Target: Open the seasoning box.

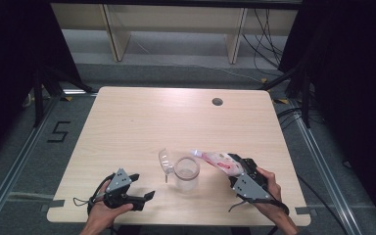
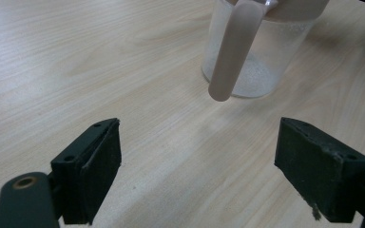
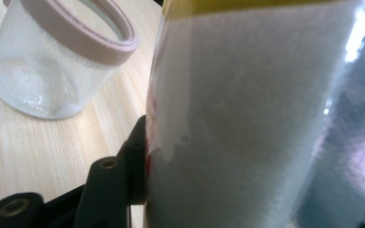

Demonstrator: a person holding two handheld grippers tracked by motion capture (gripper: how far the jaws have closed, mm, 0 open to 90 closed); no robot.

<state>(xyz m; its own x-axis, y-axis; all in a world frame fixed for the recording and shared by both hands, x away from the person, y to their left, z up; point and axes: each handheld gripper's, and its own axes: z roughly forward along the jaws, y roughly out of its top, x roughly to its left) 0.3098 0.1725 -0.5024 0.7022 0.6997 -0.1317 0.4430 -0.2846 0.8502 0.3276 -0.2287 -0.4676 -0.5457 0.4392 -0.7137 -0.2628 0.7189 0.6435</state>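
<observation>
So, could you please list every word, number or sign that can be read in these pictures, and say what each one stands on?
"5": black mark on the grey floor, left of the table.
Red print on the pouch held in the right gripper: too blurred to read.
Faint lettering on the rim band of the clear jar: too small to read.

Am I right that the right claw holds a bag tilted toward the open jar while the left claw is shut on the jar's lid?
Not quite. The left claw is open and holds nothing, as the left gripper view shows; the lid hangs open beside the jar. The right claw does hold the bag tilted toward the jar.
</observation>
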